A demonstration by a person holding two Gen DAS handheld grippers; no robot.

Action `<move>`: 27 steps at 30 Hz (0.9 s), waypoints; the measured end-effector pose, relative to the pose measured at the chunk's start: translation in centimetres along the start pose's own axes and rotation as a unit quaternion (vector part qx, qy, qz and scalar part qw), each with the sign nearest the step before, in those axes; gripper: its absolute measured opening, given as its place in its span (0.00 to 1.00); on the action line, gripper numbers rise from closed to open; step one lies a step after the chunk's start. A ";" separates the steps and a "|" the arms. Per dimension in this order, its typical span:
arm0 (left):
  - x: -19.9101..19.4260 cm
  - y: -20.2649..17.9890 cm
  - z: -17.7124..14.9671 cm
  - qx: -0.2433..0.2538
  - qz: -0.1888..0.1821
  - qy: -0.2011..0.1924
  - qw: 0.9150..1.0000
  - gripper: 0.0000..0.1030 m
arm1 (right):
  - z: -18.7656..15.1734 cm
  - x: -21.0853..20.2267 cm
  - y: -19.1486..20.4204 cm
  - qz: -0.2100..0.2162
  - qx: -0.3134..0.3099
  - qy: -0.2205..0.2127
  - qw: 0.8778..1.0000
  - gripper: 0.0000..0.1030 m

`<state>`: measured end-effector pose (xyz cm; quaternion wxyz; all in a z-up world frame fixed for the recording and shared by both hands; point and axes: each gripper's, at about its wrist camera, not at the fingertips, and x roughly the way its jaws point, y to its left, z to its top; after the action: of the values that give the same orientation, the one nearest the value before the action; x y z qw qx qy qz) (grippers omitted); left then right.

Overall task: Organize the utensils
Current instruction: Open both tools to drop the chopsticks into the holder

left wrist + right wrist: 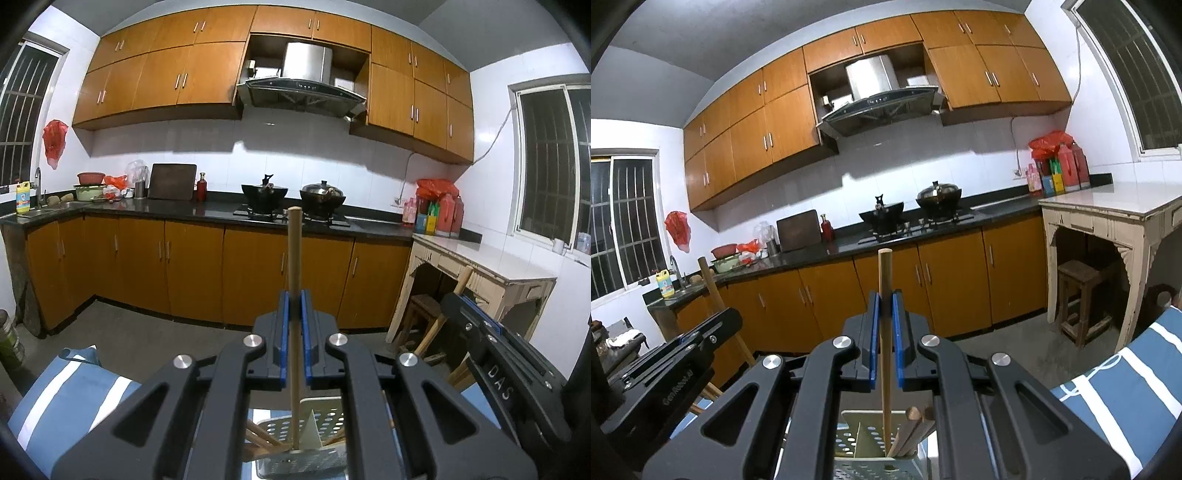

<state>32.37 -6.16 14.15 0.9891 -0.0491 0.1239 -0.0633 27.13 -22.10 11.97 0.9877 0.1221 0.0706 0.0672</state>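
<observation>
My left gripper (294, 295) is shut on a wooden chopstick (294, 251) that stands upright, its lower end in a perforated metal utensil holder (328, 417) below. My right gripper (885, 295) is shut on another wooden chopstick (885, 273), also upright, with its lower end in the same holder (849, 435). Several wooden utensil handles (916, 424) lean in the holder's compartments. The right gripper also shows in the left wrist view (498, 350), and the left gripper in the right wrist view (683, 354).
A blue and white striped cloth (66, 391) lies under the holder. Beyond are a kitchen counter (147, 210) with orange cabinets, two woks on the stove (291, 199), a cream side table (1108, 206) and a wooden stool (1078, 295).
</observation>
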 end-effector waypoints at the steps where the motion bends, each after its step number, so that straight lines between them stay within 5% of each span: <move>1: 0.1 0.0 -0.1 0.001 0.001 0.003 1.000 0.07 | 0.0 0.1 0.0 0.001 0.000 0.002 1.000 0.08; 4: 0.1 0.1 -0.2 -0.001 0.006 0.009 1.000 0.09 | -0.1 0.0 0.2 0.005 -0.002 0.010 1.000 0.08; 6: -0.2 0.4 -0.1 -0.003 0.007 0.012 1.000 0.19 | -0.1 -0.2 0.2 0.008 -0.003 0.015 1.000 0.11; 9: -0.7 0.6 0.0 -0.005 0.011 0.008 1.000 0.33 | -0.2 -0.8 0.1 0.002 -0.005 0.011 1.000 0.40; 17: -3.8 1.8 0.1 -0.009 0.006 0.002 1.000 0.51 | -0.1 -3.9 -0.4 0.001 -0.007 0.000 1.000 0.47; 27: -12.8 4.5 -3.7 0.009 0.016 -0.003 1.000 0.92 | -3.1 -11.6 -0.8 0.008 -0.026 0.007 1.000 0.88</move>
<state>19.58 -0.28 13.10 0.9907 -0.0383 0.1212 -0.0486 15.38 -23.90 10.24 0.9894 0.0967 0.0749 0.0780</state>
